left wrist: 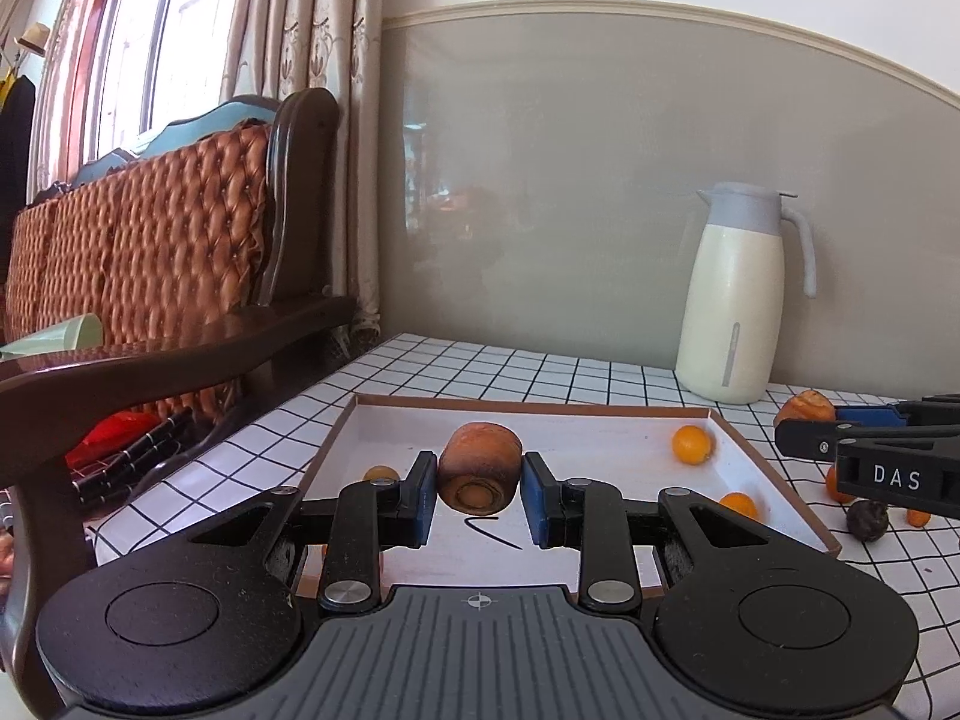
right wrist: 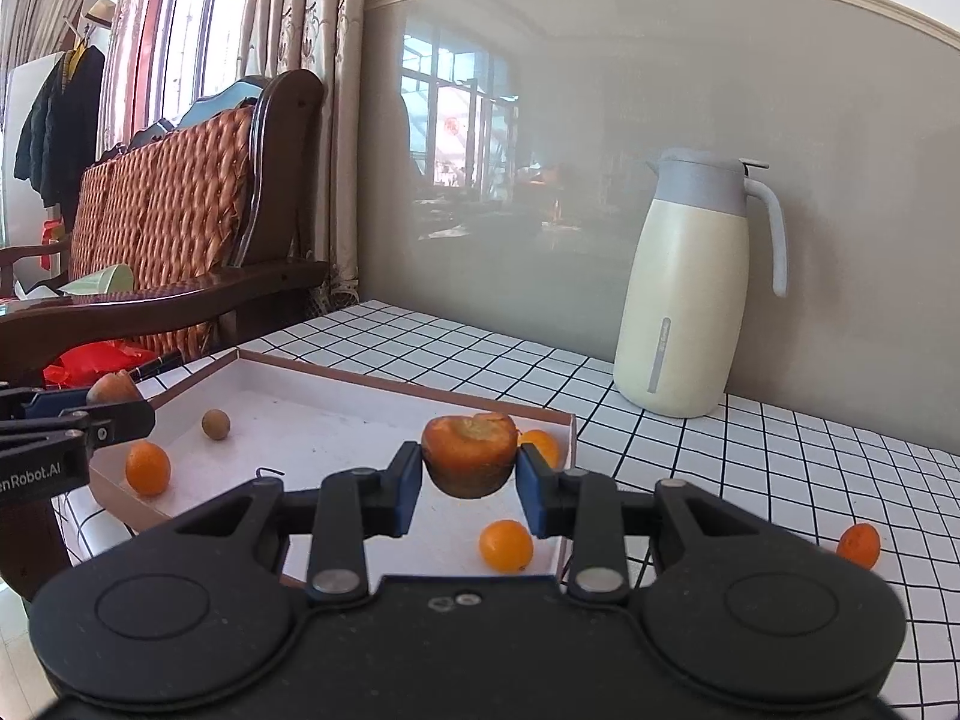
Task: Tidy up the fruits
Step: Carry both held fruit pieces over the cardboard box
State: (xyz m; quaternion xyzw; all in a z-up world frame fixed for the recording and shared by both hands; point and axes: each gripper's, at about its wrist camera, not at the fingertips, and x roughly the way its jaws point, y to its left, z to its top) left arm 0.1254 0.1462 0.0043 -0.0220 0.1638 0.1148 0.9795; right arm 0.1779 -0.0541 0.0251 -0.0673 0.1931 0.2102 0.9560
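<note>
Both pairs of fingers are clamping fruit. Left gripper (left wrist: 478, 495) is pinching a brown, wrinkled fruit (left wrist: 479, 465) by its sides, blue pads (left wrist: 425, 495) pressing on both flanks, and is holding it in the air over the white tray (left wrist: 600, 441). Right gripper (right wrist: 465, 483) is doing the same with a second brown fruit (right wrist: 469, 461), which has a torn orange top, above the tray's near right corner.

Small orange fruits are already lying in the tray (left wrist: 692, 445), (right wrist: 147, 468), (right wrist: 506, 545), along with a little brown round one (right wrist: 215, 423). More are sitting out on the checked tablecloth (right wrist: 780, 438): one orange (right wrist: 858, 545) and a dark purple one (left wrist: 867, 519). Cream thermos jug (right wrist: 684, 300) is standing near the wall, well apart from the tray.

Handling, as a judgement: both held fruits are looking dried and shrivelled, so probably light, a bit soft and easy to dent. Skin is rough, so slip risk is looking low. Side grip across the widest part is working; squeezing harder would likely crush the torn one. Small round oranges will probably be rolling on the flat tray floor, so lowering close before letting go seems wise.

Task is looking partway done, with loose fruit remaining outside.
</note>
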